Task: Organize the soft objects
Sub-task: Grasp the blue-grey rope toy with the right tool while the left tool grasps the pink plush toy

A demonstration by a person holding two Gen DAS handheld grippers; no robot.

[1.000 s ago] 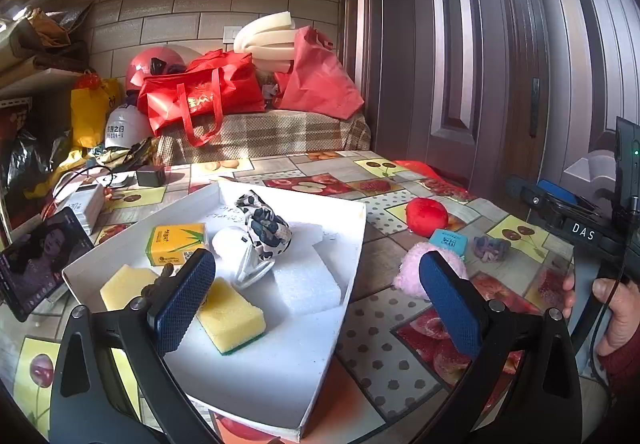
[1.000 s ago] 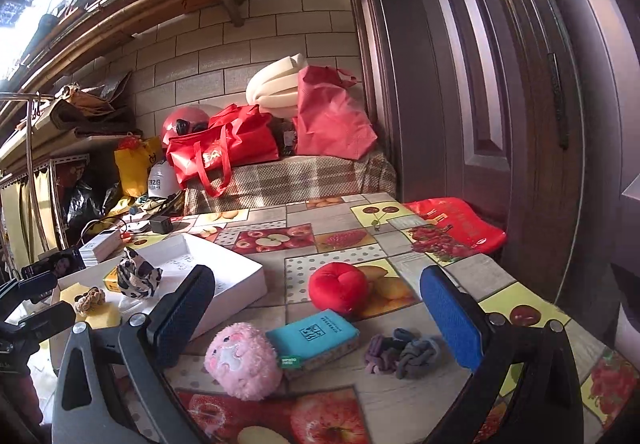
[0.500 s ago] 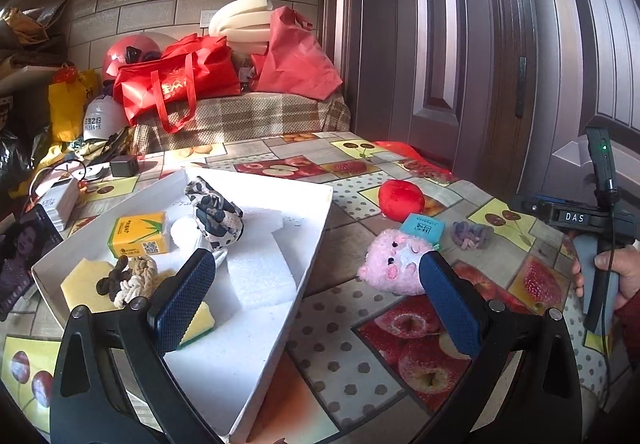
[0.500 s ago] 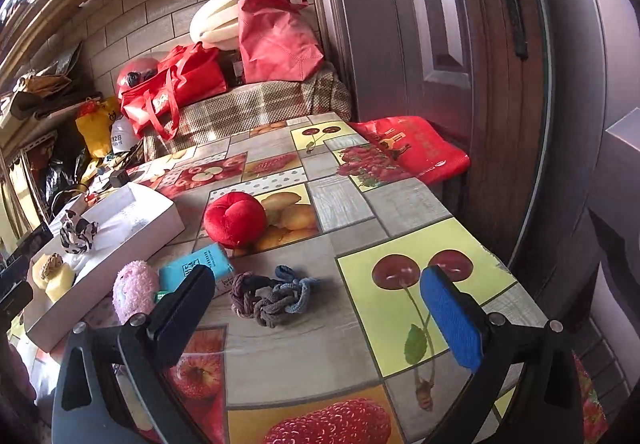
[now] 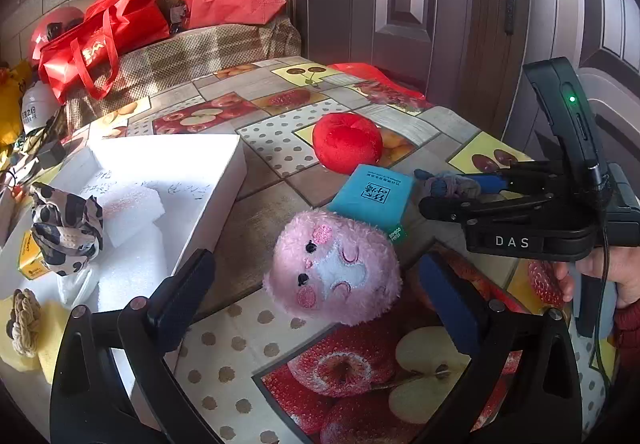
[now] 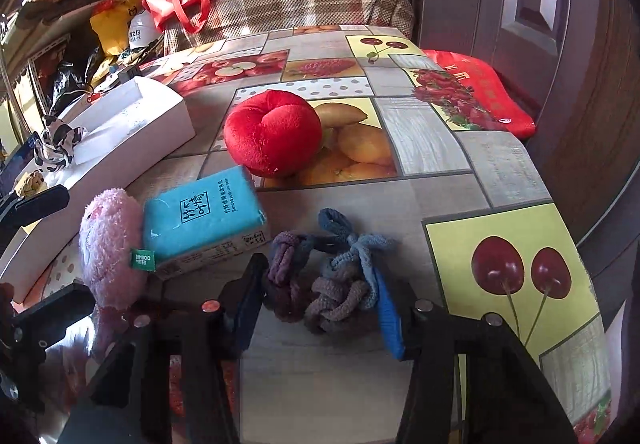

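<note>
A pink plush [image 5: 336, 272] lies on the fruit-print tablecloth between the open fingers of my left gripper [image 5: 316, 308], and neither pad touches it. A knotted purple-blue rope toy [image 6: 324, 284] sits between the pads of my right gripper [image 6: 318, 300], whose jaws are closing and press on both its sides. From the left wrist view the right gripper [image 5: 428, 190] comes in from the right, held by a hand. A red plush [image 6: 272, 132] and a teal tissue pack [image 6: 200, 214] lie just beyond. The white box [image 5: 168, 160] on the left holds a spotted cloth [image 5: 64, 228], foam blocks and yellow sponges.
The table's right edge runs close to a dark door [image 6: 580, 44]. A red bag [image 6: 480, 92] lies flat at that edge. Behind the table a checked couch [image 5: 208, 48] carries red bags. Clutter and cables [image 6: 100, 76] crowd the far left.
Both grippers dropped toward the table. The left one swung from over the white box to the pink plush. The right one's jaws went from wide to narrow around the rope toy.
</note>
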